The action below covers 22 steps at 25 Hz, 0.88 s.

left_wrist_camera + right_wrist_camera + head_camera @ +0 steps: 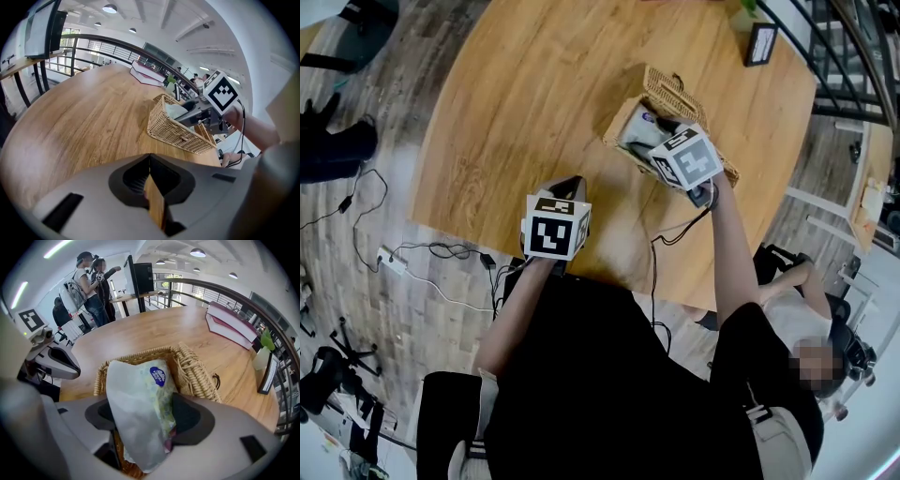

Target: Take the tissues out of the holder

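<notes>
On the round wooden table [534, 112], we list: one wicker basket [192, 371] with its hinged lid thrown open to the far side, a stack of books [229, 324] at the far edge, and a small black-framed sign [760, 43] beside a potted plant [266, 341]. On the floor, cables [441, 253].

The tissue pack [140, 413] stands tilted in the basket, its upper end above the rim (blue oval label uppermost). The basket walls close it in on all sides.

The right gripper [145, 427], on an arm stretched forward, has its jaws clamped on the pack from both sides.

The left gripper [152, 192], on a bent arm, hangs over the table's near edge, well apart from the basket. Its jaws are drawn to a thin slit with nothing between them.
</notes>
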Motion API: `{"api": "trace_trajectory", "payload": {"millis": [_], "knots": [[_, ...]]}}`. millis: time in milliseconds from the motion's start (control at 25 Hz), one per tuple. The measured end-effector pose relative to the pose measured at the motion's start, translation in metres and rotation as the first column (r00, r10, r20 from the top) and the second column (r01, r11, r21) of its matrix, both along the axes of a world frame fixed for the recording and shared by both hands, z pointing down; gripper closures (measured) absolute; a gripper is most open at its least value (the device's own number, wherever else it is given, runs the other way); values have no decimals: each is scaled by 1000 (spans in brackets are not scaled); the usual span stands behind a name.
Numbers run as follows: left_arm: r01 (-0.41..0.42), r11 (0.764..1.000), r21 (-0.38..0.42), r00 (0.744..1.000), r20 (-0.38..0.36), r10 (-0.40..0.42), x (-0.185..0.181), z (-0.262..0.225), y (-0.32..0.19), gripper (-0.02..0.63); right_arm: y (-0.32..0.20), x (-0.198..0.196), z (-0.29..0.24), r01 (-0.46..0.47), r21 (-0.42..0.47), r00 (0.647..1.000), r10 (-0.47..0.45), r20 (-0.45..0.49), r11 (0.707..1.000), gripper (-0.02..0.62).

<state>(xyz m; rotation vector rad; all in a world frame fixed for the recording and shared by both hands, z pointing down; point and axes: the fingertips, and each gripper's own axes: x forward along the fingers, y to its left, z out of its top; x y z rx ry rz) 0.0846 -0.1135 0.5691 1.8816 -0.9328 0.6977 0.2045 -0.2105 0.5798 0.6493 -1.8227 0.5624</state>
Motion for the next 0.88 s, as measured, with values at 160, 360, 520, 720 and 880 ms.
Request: {"api": "trace_trajectory", "payload": {"millis": [160,360,520,720,880], "knots": [[-2,1000,-3,1000,1,2,0,2,1,594,2,0,2,3,-19,1000,-3,-2,1000,266],[-7,1000,-7,1000,2,7,0,1,-1,594,0,-3,0,16,-35,1000,-16,-19,999,300],[-13,1000,-6,1000,2,13,1,2,0,594,2,-2,-3,18,-22,1000,-18,-18,1000,352],[-19,1000,0,1000,3,19,2,-1,0,594,3,0,-1,25,16,1000,-25,-12,1000,403],[-26,1000,5,1000,0,26,4,-3,0,594,6,3,-7,22,31,999,-21,-31,999,424]]}}
